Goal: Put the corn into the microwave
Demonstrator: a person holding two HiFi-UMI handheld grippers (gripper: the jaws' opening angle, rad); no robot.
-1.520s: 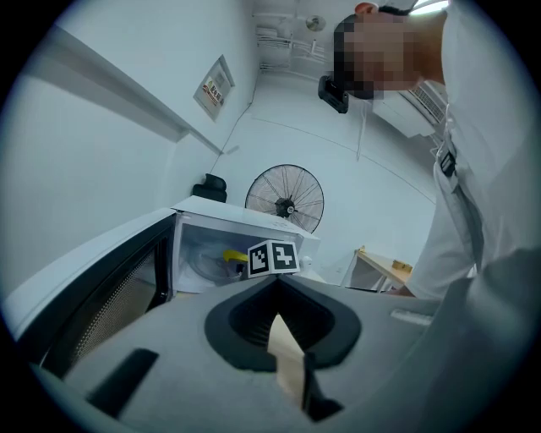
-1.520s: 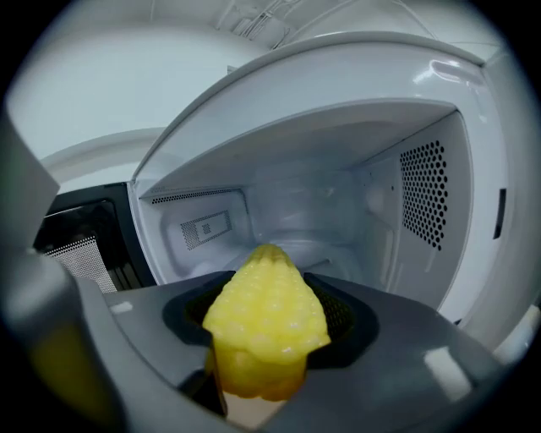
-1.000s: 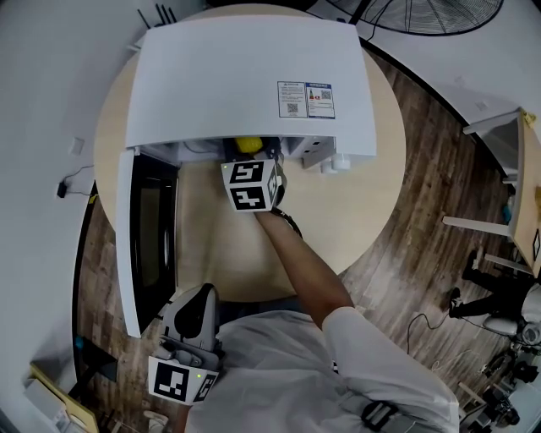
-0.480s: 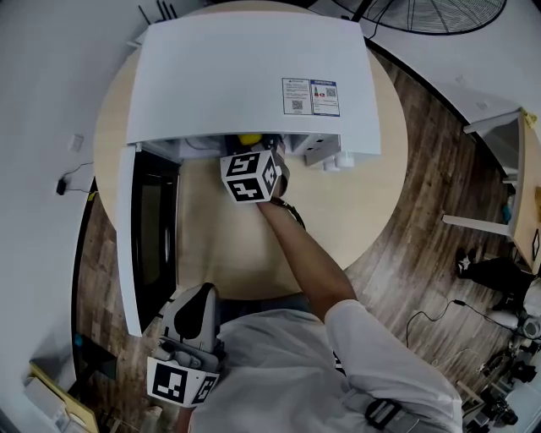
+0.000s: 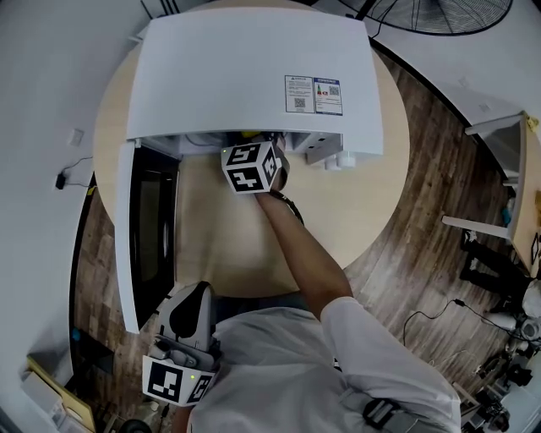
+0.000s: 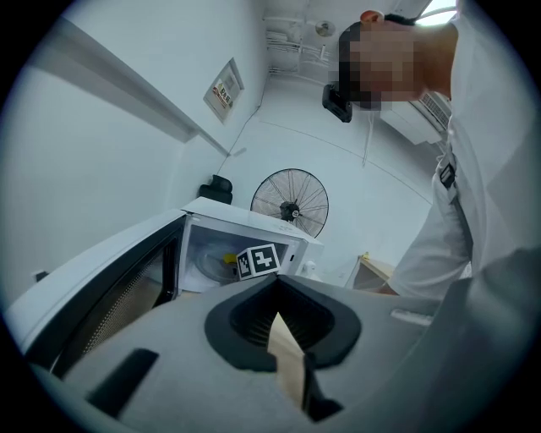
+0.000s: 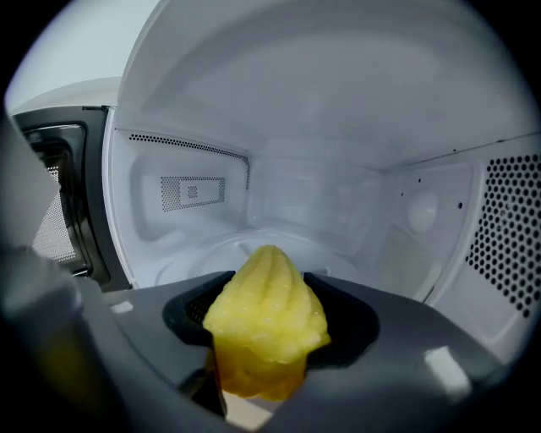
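The yellow corn [image 7: 266, 326] sits between the jaws of my right gripper [image 7: 266, 309], which is shut on it. It is held just inside the mouth of the white microwave [image 5: 254, 68], above the glass turntable [image 7: 194, 258]. In the head view only this gripper's marker cube [image 5: 252, 167] shows at the opening; its jaws are hidden under the microwave's top. The door [image 5: 148, 228] stands swung open to the left. My left gripper [image 5: 194, 292] is low by the person's body, shut and holding nothing. From the left gripper view the corn [image 6: 229, 259] shows inside the cavity.
The microwave stands on a round wooden table [image 5: 338, 211]. Small white objects [image 5: 334, 159] sit by its right front corner. A floor fan [image 5: 431, 13] stands behind the table and a white side table [image 5: 507, 169] at the right. The cavity's perforated right wall [image 7: 507, 237] is close.
The right gripper has slid slightly deeper into the microwave opening, so the corn is now hidden under the top in the head view. The left gripper has stayed put.
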